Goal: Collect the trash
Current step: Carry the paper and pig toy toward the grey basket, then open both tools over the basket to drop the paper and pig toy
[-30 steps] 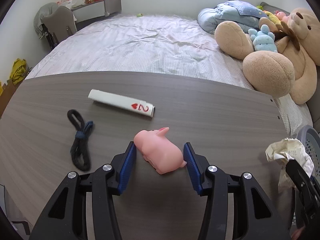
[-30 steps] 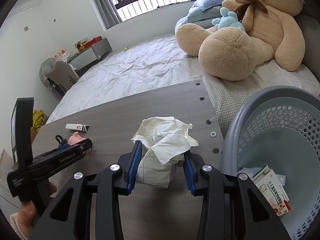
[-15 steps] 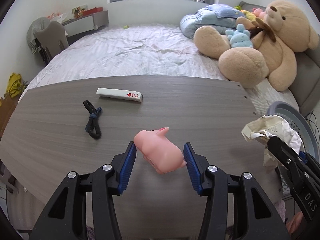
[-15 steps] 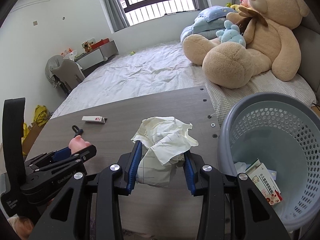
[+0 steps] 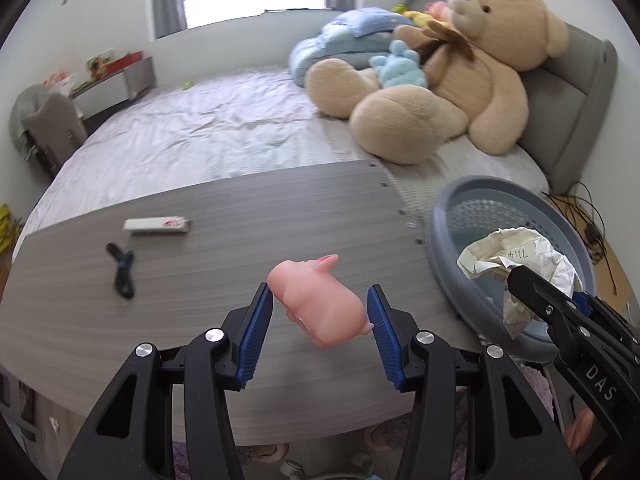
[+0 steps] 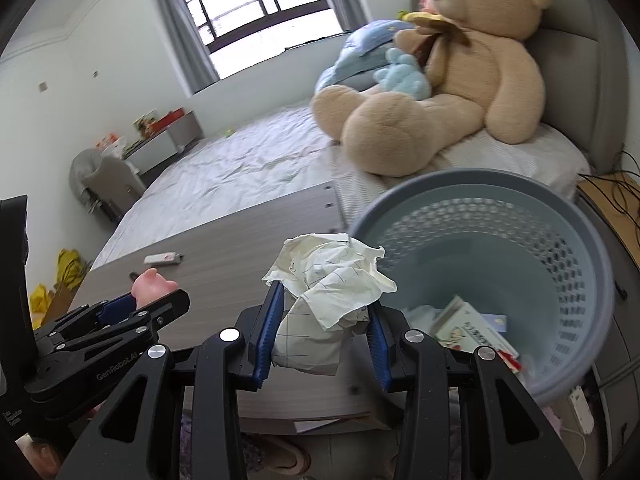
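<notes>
Left wrist view: left gripper (image 5: 320, 316) clamped on pink pig toy (image 5: 318, 304), lifted above grey table (image 5: 224, 216). Right gripper (image 6: 325, 326) squeezing crumpled paper (image 6: 332, 276) beside rim of blue-grey basket (image 6: 580, 240), cartons inside.

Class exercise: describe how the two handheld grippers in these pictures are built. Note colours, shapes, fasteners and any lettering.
Both the left gripper and the right gripper are matte black plastic, with angular arms pierced by triangular cut-outs. Each carries two flat ribbed blue pads on its fingers and round silver screw heads at the pivots. White lettering shows on the sides: "GenRobot.AI" on the left, "DAS" on the right.
</notes>
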Available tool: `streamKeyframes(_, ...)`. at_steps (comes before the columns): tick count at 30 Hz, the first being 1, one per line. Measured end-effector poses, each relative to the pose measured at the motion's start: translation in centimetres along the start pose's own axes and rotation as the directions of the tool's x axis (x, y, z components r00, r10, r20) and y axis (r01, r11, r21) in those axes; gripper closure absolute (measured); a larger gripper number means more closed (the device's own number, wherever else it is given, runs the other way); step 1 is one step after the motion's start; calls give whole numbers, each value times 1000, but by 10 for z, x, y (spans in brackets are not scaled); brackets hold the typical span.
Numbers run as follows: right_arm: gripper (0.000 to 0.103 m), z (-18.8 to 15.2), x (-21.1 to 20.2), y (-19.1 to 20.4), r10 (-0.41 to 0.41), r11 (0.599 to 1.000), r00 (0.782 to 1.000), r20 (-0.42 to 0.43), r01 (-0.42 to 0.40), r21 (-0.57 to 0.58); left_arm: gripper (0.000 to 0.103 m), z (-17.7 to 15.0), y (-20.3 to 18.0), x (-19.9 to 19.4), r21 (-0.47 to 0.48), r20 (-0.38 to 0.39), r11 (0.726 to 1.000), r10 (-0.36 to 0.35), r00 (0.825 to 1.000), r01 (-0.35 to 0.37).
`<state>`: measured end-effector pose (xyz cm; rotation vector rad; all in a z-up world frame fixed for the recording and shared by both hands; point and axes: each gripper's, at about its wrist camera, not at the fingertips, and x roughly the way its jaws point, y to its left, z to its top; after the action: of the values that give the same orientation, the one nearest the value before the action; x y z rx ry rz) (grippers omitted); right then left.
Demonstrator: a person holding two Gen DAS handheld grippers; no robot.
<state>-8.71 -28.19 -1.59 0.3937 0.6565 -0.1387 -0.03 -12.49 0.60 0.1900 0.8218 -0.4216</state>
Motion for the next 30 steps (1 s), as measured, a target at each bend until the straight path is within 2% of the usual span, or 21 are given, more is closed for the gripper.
streamKeyframes(4,65,1,-12,-41,-79,995,997,18,78,58,55,8,-34,7,68,-7,996,-52,999,52)
streamKeyframes(8,65,6,-22,-77,-126,986,991,33,122,118,55,18,-67,18,116,-19,988,-96,995,98)
streamKeyframes(16,64,23,-20,-117,-136,977,990,35,129,173,54,42,-118,39,187,-30,975,-117,993,121)
streamKeyframes(28,62,35,-5,-138,-134,971,991,17,128,200,53,50,-134,55,200,-58,972,-112,992,122)
streamKeyframes(29,61,35,-5,-139,-136,970,991,16,130,203,52,51,-134,56,202,-58,972,-111,992,121)
streamKeyframes(30,59,34,-5,-139,-138,970,990,15,132,204,47,51,-134,55,202,-55,972,-109,993,118)
